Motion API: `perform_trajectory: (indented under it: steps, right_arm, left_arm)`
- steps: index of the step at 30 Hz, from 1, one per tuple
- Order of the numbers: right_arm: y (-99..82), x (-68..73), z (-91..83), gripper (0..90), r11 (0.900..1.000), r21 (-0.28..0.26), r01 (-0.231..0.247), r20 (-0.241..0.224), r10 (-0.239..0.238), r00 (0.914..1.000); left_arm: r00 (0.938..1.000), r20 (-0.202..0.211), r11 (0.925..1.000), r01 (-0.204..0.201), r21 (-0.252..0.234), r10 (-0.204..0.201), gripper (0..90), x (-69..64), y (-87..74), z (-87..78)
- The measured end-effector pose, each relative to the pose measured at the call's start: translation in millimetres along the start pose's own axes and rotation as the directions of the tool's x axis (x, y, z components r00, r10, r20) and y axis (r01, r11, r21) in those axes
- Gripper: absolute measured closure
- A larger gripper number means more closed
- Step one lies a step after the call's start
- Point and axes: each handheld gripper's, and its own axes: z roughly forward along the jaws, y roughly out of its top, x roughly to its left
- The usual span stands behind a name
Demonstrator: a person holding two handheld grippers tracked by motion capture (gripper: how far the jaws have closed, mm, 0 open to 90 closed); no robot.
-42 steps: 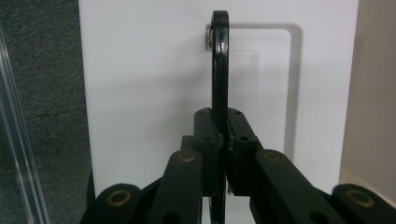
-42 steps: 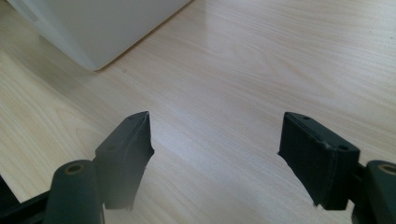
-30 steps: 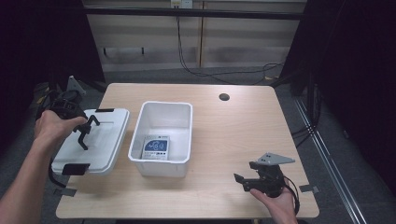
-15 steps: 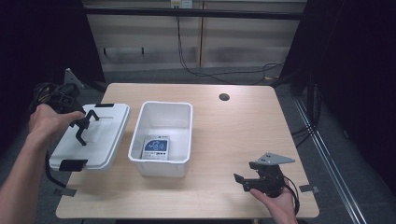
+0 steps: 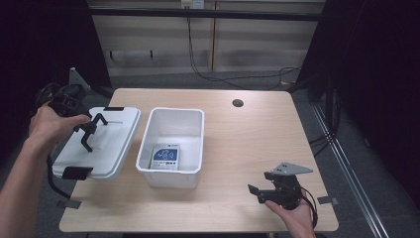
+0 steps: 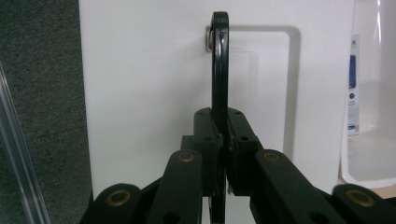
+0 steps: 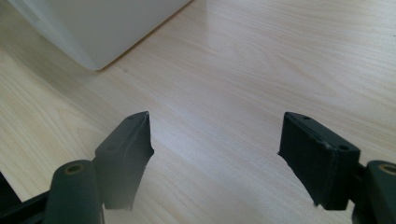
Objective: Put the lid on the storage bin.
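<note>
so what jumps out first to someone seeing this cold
The left gripper, at the table's left edge, is shut on the thin black handle of a white lid. Beside it stands an open white bin with a blue-and-white packet inside. The right gripper rests open at the front right.

White lid (image 5: 106, 141) – black handle (image 6: 219, 60); white bin (image 5: 173, 144) – pale wood table (image 5: 247, 144).

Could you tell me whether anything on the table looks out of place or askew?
The white lid is off the open white bin. It sits skewed at the table's left edge, overhanging it, with the left gripper clamped on its black handle. Nothing looks spilled or damaged.
</note>
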Motion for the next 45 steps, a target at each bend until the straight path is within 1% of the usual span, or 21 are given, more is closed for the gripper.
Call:
perform_trajectory:
  steps: [2,3,5,8,9,10,11,12,13,15,17,18,20,24,27,29,32,34,37,45]
  right_arm:
    - [0.0,0.1,0.0,24.5,1.0,0.0,0.0,-0.001,0.0,1.0]
    - [0.0,0.0,0.0,24.5,1.0,0.0,0.0,-0.001,0.0,1.0]
    - [0.0,-0.1,0.1,24.5,1.0,0.001,0.0,-0.001,0.0,1.0]
    - [-0.1,0.3,-0.1,24.5,1.0,0.0,0.0,0.0,0.0,1.0]
    - [-0.1,0.2,-0.1,24.5,1.0,0.0,0.0,0.001,0.0,1.0]
    - [-0.2,0.0,0.0,24.5,1.0,0.002,0.0,0.001,0.0,1.0]
    - [-0.2,-0.3,0.1,24.5,1.0,0.003,-0.001,0.001,0.001,1.0]
    - [-0.3,-0.5,0.2,24.5,1.0,0.003,-0.001,0.0,0.001,1.0]
    - [-0.3,-0.5,0.2,24.5,1.0,0.002,-0.001,0.0,0.001,1.0]
    - [-0.3,-0.6,-0.1,24.4,1.0,0.003,-0.008,0.002,0.008,1.0]
    - [-0.3,-0.1,-0.4,24.5,1.0,0.002,-0.007,0.001,0.007,1.0]
    - [-0.2,0.2,-0.5,24.5,1.0,0.003,-0.006,0.001,0.006,1.0]
    - [-0.3,0.2,-0.2,24.4,1.0,0.002,-0.002,0.0,0.002,1.0]
    - [-0.3,-0.2,-0.3,24.5,1.0,0.004,-0.005,0.0,0.005,1.0]
    - [-0.2,-0.2,-0.4,24.5,1.0,0.002,-0.005,-0.002,0.005,1.0]
    - [-0.2,0.0,-0.1,24.4,1.0,0.002,-0.002,-0.003,0.002,1.0]
    - [-0.2,0.1,0.1,24.5,1.0,0.004,-0.003,-0.002,0.003,1.0]
    - [-0.1,0.0,0.2,24.5,1.0,0.004,-0.005,-0.002,0.005,1.0]
    - [-0.1,0.1,0.1,24.5,1.0,0.004,-0.005,-0.003,0.005,1.0]
    - [-0.1,-0.1,0.3,24.5,1.0,0.003,-0.003,-0.004,0.003,1.0]
  left_arm:
    - [0.9999,0.011,0.9999,-0.01,-0.005,0.01,85.0,-3.2,0.6,-2.2]
    - [0.9998,0.01,0.9999,-0.016,0.0,0.016,85.0,-5.0,1.0,-3.2]
    - [0.9997,0.001,0.9997,-0.024,-0.007,0.024,85.0,-9.3,1.8,-3.6]
    - [0.9993,0.016,0.9994,-0.035,-0.006,0.035,85.0,-15.2,3.7,-5.3]
    - [0.9992,0.013,0.9992,-0.038,-0.015,0.038,85.0,-17.3,4.2,-5.6]
    - [0.999,0.017,0.9991,-0.042,-0.011,0.042,85.0,-19.2,4.9,-6.8]
    - [0.9989,0.014,0.9988,-0.045,-0.018,0.045,84.9,-21.7,5.1,-7.4]
    - [0.9989,0.018,0.9989,-0.043,-0.018,0.043,84.9,-23.7,5.3,-7.5]
    - [0.9985,0.02,0.9986,-0.051,-0.01,0.051,84.9,-25.1,5.9,-8.2]
    - [0.9984,0.022,0.9985,-0.052,-0.019,0.053,85.0,-29.0,6.4,-8.5]
    - [0.9981,0.028,0.9984,-0.054,-0.014,0.055,85.0,-33.2,7.5,-9.2]
    - [0.9976,0.025,0.9978,-0.064,-0.013,0.065,85.0,-35.4,8.1,-9.5]
    - [0.9973,0.03,0.9976,-0.067,-0.015,0.067,85.0,-40.4,9.0,-9.7]
    - [0.996,0.027,0.9963,-0.085,-0.015,0.085,85.1,-49.1,11.6,-11.0]
    - [0.9959,0.036,0.9961,-0.082,-0.031,0.083,85.0,-54.7,13.9,-12.1]
    - [0.9948,0.04,0.9953,-0.092,-0.029,0.093,85.0,-58.5,14.9,-12.4]
    - [0.9949,0.046,0.9956,-0.088,-0.032,0.089,85.0,-64.2,15.9,-13.0]
    - [0.9943,0.05,0.9952,-0.093,-0.03,0.094,85.0,-66.9,17.0,-13.5]
    - [0.9945,0.043,0.9951,-0.094,-0.028,0.096,85.0,-70.9,18.7,-14.7]
    - [0.9928,0.05,0.9938,-0.108,-0.03,0.109,85.0,-84.4,22.3,-16.1]
